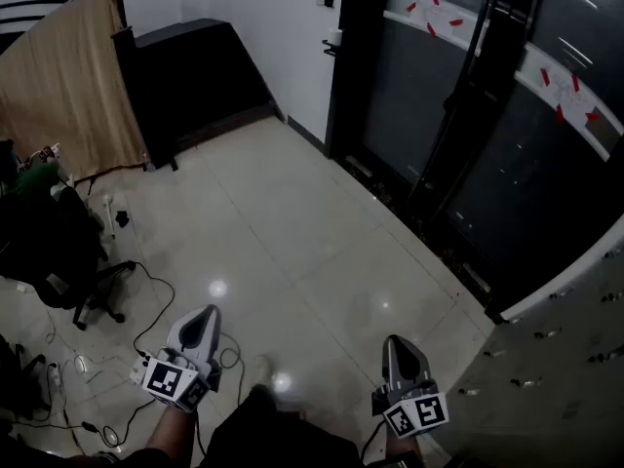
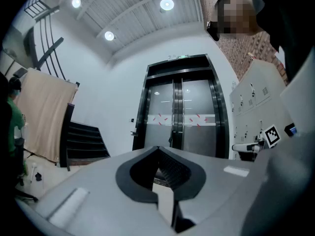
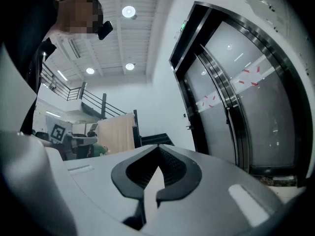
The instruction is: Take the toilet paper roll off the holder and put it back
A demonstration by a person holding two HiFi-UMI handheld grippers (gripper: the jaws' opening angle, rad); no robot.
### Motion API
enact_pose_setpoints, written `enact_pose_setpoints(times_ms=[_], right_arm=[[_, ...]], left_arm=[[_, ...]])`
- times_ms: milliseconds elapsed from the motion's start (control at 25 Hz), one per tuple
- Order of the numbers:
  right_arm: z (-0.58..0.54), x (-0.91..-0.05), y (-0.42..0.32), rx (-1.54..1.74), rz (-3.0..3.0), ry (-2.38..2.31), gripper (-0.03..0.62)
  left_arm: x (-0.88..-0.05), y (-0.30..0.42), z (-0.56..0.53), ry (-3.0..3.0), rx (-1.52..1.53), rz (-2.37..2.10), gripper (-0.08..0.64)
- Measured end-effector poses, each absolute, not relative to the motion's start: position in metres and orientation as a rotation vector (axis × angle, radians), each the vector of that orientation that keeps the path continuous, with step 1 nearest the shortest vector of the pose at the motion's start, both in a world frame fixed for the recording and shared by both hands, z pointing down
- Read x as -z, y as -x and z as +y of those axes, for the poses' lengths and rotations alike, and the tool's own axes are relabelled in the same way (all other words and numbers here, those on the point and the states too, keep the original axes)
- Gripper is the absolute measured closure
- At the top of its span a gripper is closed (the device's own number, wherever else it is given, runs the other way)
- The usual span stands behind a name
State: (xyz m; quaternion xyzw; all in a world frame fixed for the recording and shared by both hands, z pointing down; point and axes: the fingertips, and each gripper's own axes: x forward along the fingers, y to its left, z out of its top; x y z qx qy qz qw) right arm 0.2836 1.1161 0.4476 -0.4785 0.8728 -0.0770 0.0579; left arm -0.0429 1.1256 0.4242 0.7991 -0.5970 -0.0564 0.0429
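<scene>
No toilet paper roll or holder shows in any view. In the head view my left gripper point(image 1: 200, 313) is held low over the tiled floor at the lower left, and my right gripper point(image 1: 395, 343) at the lower right. Both point forward, away from me. In the left gripper view the left gripper point(image 2: 158, 149) has its jaws shut tip to tip with nothing between them. The right gripper point(image 3: 158, 147) in its own view is shut and empty too. Each gripper view looks up across the room toward the glass doors point(image 2: 182, 117).
Dark glass sliding doors point(image 1: 468, 144) with red tape marks run along the right. White lockers point(image 1: 570, 359) stand at the lower right. An office chair point(image 1: 58, 261) and loose cables point(image 1: 146, 295) lie at the left. Behind them are a beige cloth screen point(image 1: 68, 86) and a black staircase point(image 1: 195, 76).
</scene>
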Motion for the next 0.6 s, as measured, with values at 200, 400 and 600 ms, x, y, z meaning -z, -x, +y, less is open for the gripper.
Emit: enact_pose_setpoints(times_ms=[200,400,600], right_arm=[[1.085,-0.439,-0.263,0.184,2.645,1.477,0.578],[1.036,-0.435,-0.242,0.167,2.619,1.514,0.578],[0.987,-0.427,-0.196,0.156,2.608,1.532,0.578]], left_arm=[[-0.434,0.078,1.090,-2.390,0.212,-1.872,0.558],[-0.434,0.098,1.037,-2.413,0.262,-1.840,0.558],[-0.425,0.139,0.997,-2.447,0.276,-1.821,0.558]])
